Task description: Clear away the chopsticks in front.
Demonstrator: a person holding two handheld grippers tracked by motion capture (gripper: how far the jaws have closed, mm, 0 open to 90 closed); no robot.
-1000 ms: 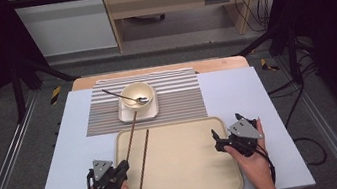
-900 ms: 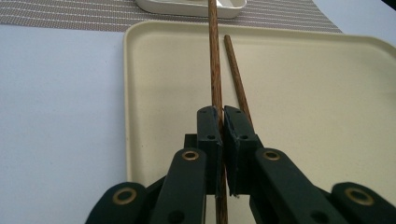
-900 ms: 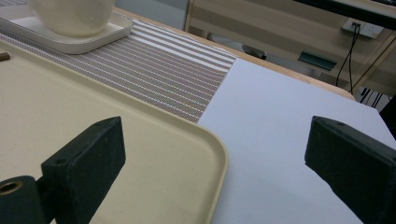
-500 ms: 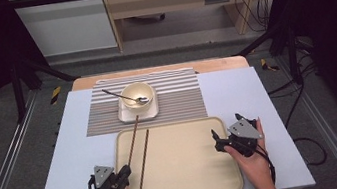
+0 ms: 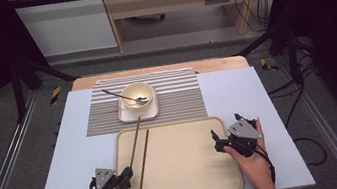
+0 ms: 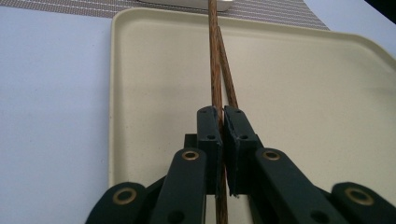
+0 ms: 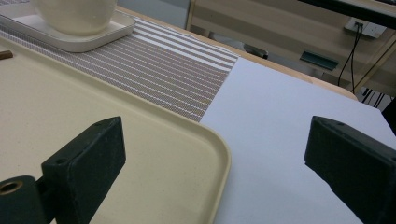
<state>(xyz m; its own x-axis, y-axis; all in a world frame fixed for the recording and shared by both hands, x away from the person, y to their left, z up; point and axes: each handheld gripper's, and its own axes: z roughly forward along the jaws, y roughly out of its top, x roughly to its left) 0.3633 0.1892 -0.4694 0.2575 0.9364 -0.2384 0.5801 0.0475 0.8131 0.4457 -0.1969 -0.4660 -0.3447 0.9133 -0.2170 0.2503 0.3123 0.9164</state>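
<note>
Two brown chopsticks lie along the left part of a beige tray (image 5: 193, 171). My left gripper (image 5: 128, 172) sits at the tray's near left corner, shut on the near end of the left chopstick (image 5: 135, 140). In the left gripper view that chopstick (image 6: 214, 70) runs straight out from between the closed jaws of the left gripper (image 6: 222, 112). The second chopstick (image 6: 226, 70) lies close beside it on the tray (image 6: 303, 93). My right gripper (image 5: 215, 143) rests at the tray's right edge. In the right gripper view it (image 7: 215, 135) stands open, with nothing between its jaws.
Beyond the tray a cream bowl (image 5: 137, 95) holding a spoon (image 5: 126, 97) stands on a white square plate (image 5: 154, 109), on a striped placemat (image 5: 177, 100). A pale blue cover (image 5: 237, 94) spans the table. Dark stands and cables flank both sides.
The left gripper has slid slightly toward the near edge of the table, still shut on the chopstick. The right gripper has not moved.
</note>
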